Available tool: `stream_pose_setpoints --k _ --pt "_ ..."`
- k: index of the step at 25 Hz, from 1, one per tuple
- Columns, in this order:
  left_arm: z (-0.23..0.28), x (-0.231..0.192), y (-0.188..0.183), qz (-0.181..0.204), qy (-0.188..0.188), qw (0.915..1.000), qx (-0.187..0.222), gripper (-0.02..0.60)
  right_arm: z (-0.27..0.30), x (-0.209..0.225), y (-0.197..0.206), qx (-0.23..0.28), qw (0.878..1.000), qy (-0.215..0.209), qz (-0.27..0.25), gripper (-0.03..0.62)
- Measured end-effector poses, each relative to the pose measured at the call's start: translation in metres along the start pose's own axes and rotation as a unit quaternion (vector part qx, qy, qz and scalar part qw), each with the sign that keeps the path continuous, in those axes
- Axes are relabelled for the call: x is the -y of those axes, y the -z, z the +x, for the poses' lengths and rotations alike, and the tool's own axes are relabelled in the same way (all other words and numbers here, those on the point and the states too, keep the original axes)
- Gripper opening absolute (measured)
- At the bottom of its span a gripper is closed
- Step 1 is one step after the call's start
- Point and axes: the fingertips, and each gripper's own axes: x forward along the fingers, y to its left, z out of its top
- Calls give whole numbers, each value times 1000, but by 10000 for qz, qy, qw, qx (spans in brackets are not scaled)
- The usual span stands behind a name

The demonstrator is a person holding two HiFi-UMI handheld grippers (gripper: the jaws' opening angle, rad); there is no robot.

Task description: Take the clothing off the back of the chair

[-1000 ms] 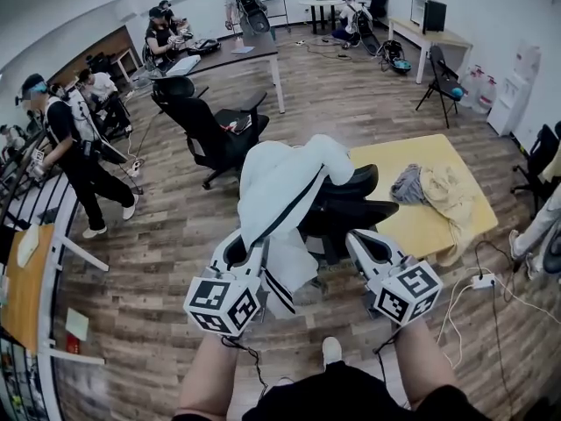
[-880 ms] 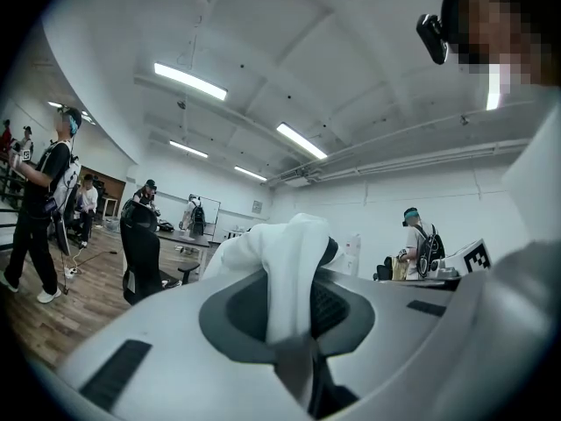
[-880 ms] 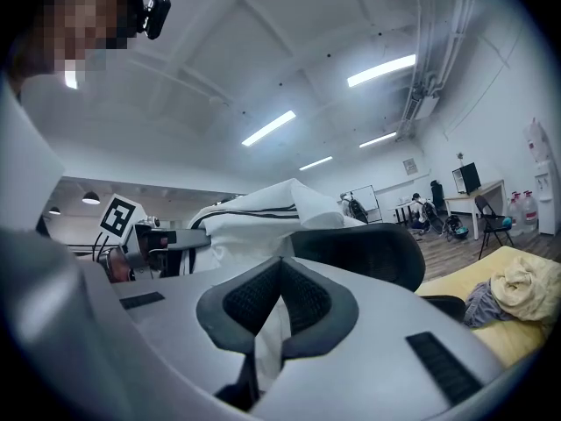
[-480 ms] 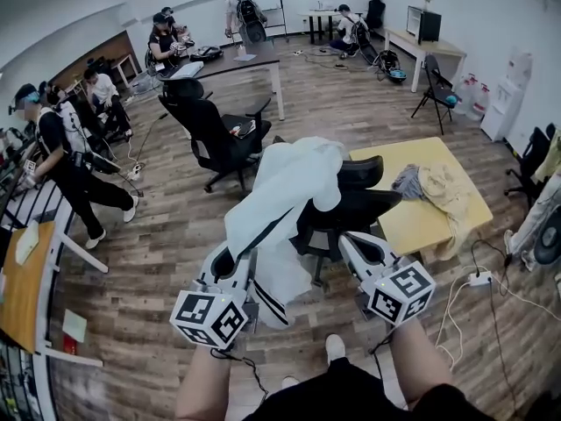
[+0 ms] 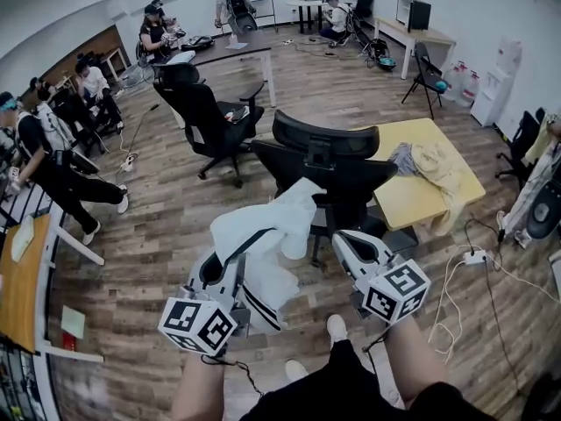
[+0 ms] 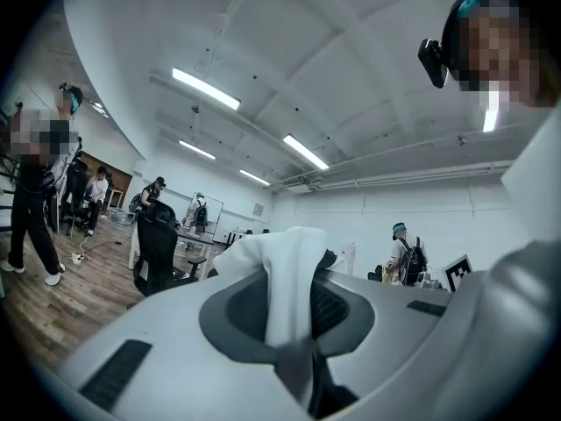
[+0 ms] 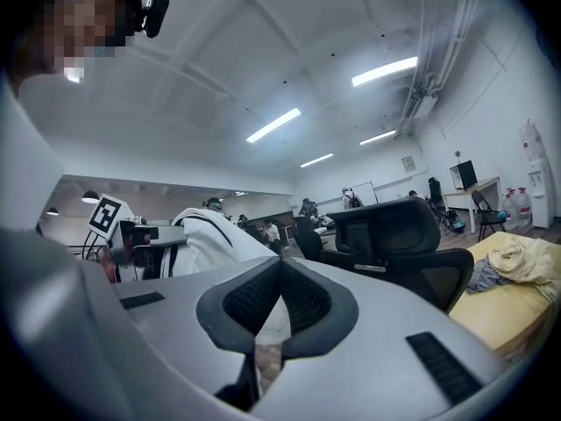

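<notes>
The lifting-off step looks all but done: the white garment [image 5: 263, 235] is already off the back of the black chair [image 5: 329, 160] and hangs bunched on its near side, clear of the bare backrest. The left gripper [image 5: 230, 261] is clamped narrow on a fold of it; the right gripper [image 5: 359, 248] has its jaws together on nothing. The cloth is soft, with dark stripes and a trailing hem; the next move probably calls for carrying it clear without snagging.
</notes>
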Motion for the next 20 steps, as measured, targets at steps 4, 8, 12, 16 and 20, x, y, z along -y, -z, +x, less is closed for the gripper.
stream_pose_setpoints --k 4,8,12,16,20 --pt "-25 -4 16 -166 -16 9998 -112 67 -13 -19 10 -84 9998 167 37 14" --pt "-50 3 25 -222 55 9996 -168 67 -33 -32 11 -116 9995 298 -56 14" --pt "-68 14 30 -205 134 9995 -177 67 -52 -42 6 -88 9989 424 -166 14" --pt "-78 33 33 -122 174 9996 -197 67 -71 -44 1 -55 9986 467 -242 12" --pt "-87 64 39 -34 154 9997 -186 67 -98 -43 0 -47 9987 410 -310 14"
